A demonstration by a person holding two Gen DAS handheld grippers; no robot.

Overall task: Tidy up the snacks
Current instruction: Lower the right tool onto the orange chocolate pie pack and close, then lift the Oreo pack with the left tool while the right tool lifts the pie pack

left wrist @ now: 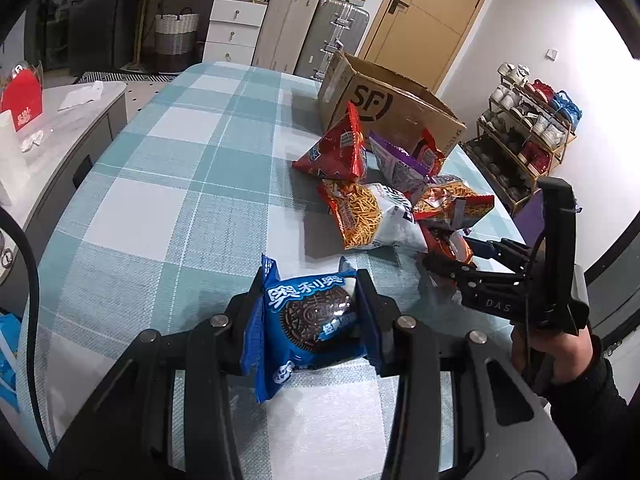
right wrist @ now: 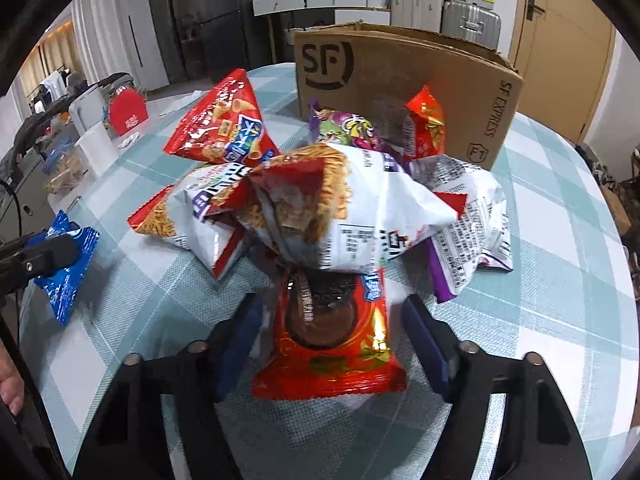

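Snacks lie heaped on the checked table [left wrist: 168,184] before the cardboard box [right wrist: 400,80]. A blue Oreo pack [left wrist: 308,320] is pinched by the left gripper [left wrist: 310,312]; the right gripper [right wrist: 328,332] is spread around a red cookie pack [right wrist: 332,344]. Light, crinkly, slippery film is judged best gripped across its middle, gently, since the cookies inside are probably fragile.

The left wrist camera is looking forward along its fingers, low over the checked table [left wrist: 168,168], facing the cardboard box [left wrist: 404,116] and the far door. The right wrist camera is sitting close to the snack pile [right wrist: 320,208], facing the same cardboard box [right wrist: 400,92]. Both views are sharing the table, the pile, the box and the suitcases [left wrist: 312,36] behind.
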